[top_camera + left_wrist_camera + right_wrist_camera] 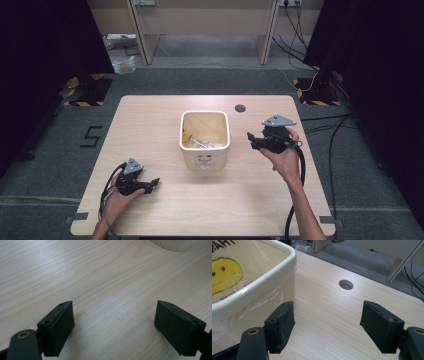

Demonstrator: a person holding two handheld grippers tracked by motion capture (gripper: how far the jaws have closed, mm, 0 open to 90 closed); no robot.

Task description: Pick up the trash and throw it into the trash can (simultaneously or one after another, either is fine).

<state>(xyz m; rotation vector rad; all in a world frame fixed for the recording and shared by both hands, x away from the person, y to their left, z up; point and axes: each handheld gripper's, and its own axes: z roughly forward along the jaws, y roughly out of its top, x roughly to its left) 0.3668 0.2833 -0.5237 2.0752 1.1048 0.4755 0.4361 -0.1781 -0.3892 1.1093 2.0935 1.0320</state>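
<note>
Right gripper (251,140) hovers just right of the cream bin (204,152) — jaws wide, empty; left gripper (152,184) likewise gapes.

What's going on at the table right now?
A person holds tongs in each hand at a wooden table. The right tongs are open and empty beside a cream bin lined with clear plastic. The left tongs, also open, sit low over bare wood nearer the person. Nothing is gripped.
</note>
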